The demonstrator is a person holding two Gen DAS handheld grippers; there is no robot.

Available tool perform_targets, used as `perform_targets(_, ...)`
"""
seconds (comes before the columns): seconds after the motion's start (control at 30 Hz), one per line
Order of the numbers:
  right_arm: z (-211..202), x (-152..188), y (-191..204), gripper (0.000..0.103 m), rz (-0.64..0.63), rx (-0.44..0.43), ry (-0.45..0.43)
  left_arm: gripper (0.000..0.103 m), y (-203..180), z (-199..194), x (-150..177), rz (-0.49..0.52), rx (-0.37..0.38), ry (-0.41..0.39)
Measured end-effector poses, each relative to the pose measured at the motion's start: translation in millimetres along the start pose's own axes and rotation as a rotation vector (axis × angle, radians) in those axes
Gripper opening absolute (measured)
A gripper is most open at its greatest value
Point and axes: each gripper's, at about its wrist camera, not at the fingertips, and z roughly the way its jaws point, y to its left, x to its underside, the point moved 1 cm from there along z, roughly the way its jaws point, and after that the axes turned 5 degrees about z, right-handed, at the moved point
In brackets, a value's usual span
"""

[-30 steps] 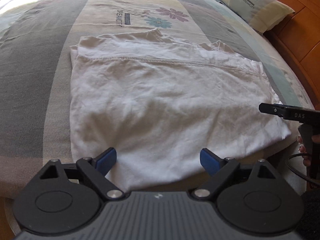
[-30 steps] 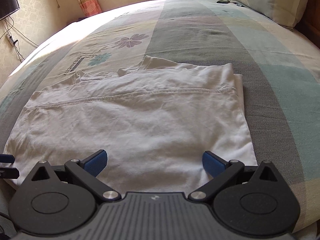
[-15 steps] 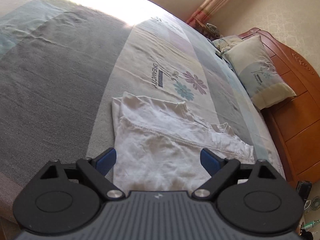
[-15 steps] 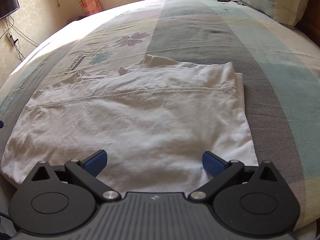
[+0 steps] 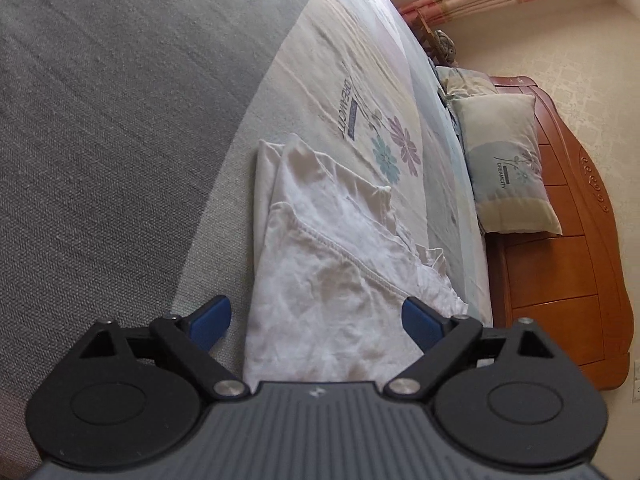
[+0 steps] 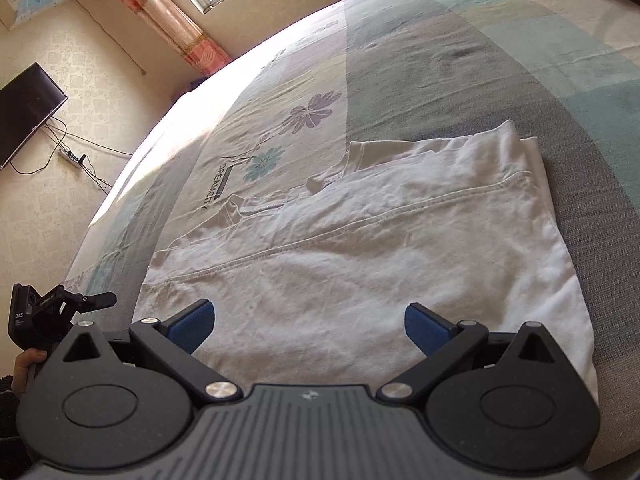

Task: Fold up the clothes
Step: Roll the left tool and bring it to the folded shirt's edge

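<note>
Both claws wide, empty; folded white shirt (image 6: pixel 360 264) on bed (image 6: pixel 480 80).

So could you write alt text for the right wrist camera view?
A partly folded white T-shirt lies on a patchwork bedspread, in front of the open right gripper. The left gripper shows at the left edge.

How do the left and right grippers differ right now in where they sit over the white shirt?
The left gripper sits at the folded white cotton shirt's end, one blue-padded finger over the grey bedspread. The right gripper faces the shirt's long near edge, both fingers over cloth. The left views the shirt lengthwise, toward the pillow; the right views it broadside. Both are open, holding nothing.
</note>
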Motion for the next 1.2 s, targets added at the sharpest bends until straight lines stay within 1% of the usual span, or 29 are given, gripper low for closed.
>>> perform_targets(0.23,13.6,4.2,16.0,0.103,-0.008,-0.012,0.046,0.092,1.3,19.1,-13.5,-0.005,0.082,-0.014)
perform_targets(0.37,17.7,8.1,25.9,0.103,-0.034,-0.016,0.067,0.093,3.7,22.0,-10.6,-0.033,0.131,-0.007)
perform_targets(0.57,19.7,10.3,28.1,0.103,-0.036,-0.033,0.082,0.094,2.5,5.3,23.4,-0.043,0.170,0.071)
perform_targets(0.7,21.1,11.5,28.8,0.103,-0.035,-0.044,0.092,0.096,0.2,8.2,33.4,-0.039,0.195,0.129)
perform_targets(0.8,22.1,12.4,29.3,0.103,-0.034,-0.052,0.099,0.097,-3.6,12.9,30.8,-0.031,0.194,0.140)
perform_targets(0.87,22.6,13.1,28.6,0.103,-0.032,-0.055,0.102,0.097,-7.3,17.4,24.4,-0.007,0.187,0.142)
perform_targets(1.03,23.2,15.4,24.2,0.103,-0.020,-0.053,0.105,0.099,-13.0,33.6,7.8,0.011,0.187,0.131)
perform_targets(1.1,23.4,16.3,22.5,0.103,-0.016,-0.052,0.106,0.099,-14.4,35.5,6.8,0.037,0.187,0.132)
perform_targets(1.17,23.7,17.2,20.7,0.103,-0.011,-0.051,0.107,0.098,-12.9,31.9,9.3,0.054,0.197,0.128)
perform_targets(1.2,23.8,17.7,19.8,0.103,-0.009,-0.051,0.107,0.095,-11.4,29.4,11.4,0.068,0.194,0.128)
